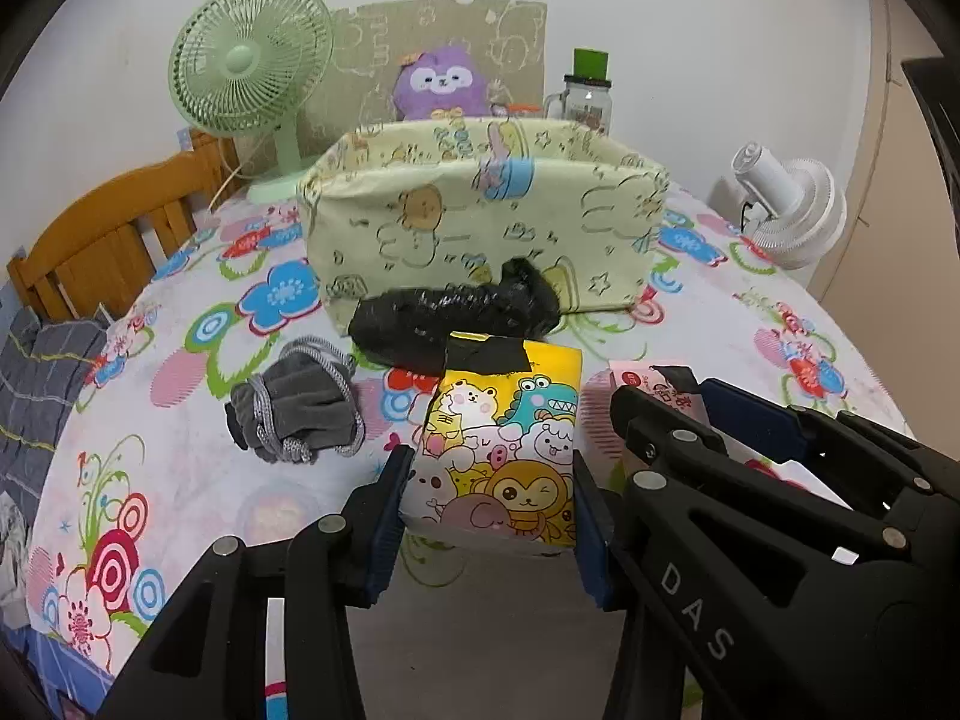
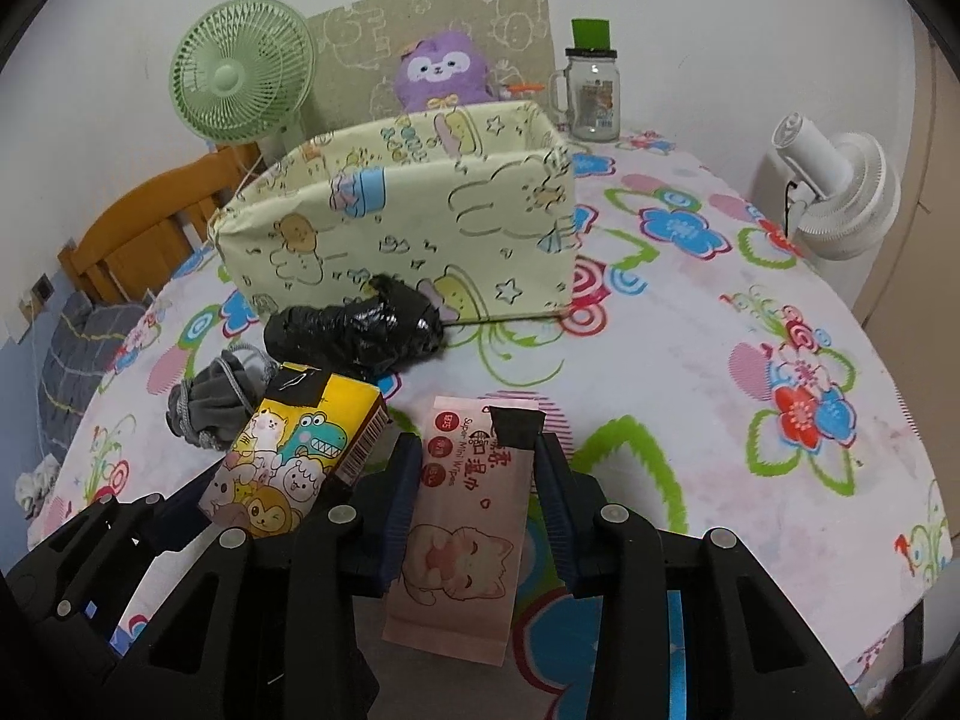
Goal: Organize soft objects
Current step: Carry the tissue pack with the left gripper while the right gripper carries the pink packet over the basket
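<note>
In the left wrist view, nearest the lens, the left gripper (image 1: 489,501) is seen with its blue-padded jaws clamped on the sides of a yellow tissue pack (image 1: 501,450), a soft glossy block printed with cartoon animals and patched with black tape at its far end. Just right of it, the right gripper (image 1: 672,399) is closed on a pink wipes packet (image 1: 645,387), mostly hidden. A crumpled grey drawstring pouch (image 1: 300,408) lies to the left on the flower-printed tablecloth (image 1: 750,324). Farther off, a lumpy black plastic bundle (image 1: 450,318) rests against the near wall of a pale green fabric box (image 1: 480,222), rectangular and open-topped; its inside cannot be seen.

In the right wrist view, the flat, matte pink wipes packet (image 2: 465,516) is pinched between the right gripper's (image 2: 474,516) pads, with black tape on its far edge. The tissue pack (image 2: 294,456) is held to the left. The fabric box (image 2: 408,222) stands beyond; the visible part of its interior shows only printed lining. A purple plush toy (image 2: 441,75) sits behind it.
</note>
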Demonstrator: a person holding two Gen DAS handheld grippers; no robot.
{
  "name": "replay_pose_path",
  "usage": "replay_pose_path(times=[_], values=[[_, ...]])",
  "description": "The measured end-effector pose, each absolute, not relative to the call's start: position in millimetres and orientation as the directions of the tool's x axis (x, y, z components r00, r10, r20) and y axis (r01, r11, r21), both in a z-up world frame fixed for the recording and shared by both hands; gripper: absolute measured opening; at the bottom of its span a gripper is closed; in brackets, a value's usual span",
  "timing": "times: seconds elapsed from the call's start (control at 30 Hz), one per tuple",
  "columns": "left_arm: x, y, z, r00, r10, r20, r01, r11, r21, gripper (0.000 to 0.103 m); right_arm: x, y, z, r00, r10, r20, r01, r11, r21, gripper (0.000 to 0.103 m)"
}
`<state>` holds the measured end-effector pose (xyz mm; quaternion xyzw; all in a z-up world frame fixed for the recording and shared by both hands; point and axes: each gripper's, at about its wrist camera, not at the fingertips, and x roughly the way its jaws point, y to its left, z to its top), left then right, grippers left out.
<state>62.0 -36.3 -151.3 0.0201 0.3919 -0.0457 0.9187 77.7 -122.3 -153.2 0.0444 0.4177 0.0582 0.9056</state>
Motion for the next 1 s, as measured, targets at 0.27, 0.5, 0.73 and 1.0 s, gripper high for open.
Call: replay_pose_path(times=[0.27,0.5,0.73,1.0], values=[[50,-45,-128,0.721,-0.069,-0.689,0.099,0.995,0.004,0.049,66,-133,-128,0.682,0.144,-0.717,-0.067,0.989,0.134,0.042],[38,-48,-104,0.752,-0.070,-0.656,0.098,0.995,0.006,0.049,55,-137,-103,0.714,0.145,-0.685,-0.073,0.988,0.133,0.042],[29,-49,-79,0.772,-0.064,-0.632,0.095,0.995,0.015,0.049,46,-138,-77,0.736,0.148,-0.660,-0.077,0.988,0.136,0.042],[24,-46,-54,0.793,-0.061,-0.607,0.090,0.996,0.018,0.049,42,-135,-51,0.755,0.147,-0.638,-0.082,0.988,0.130,0.042]])
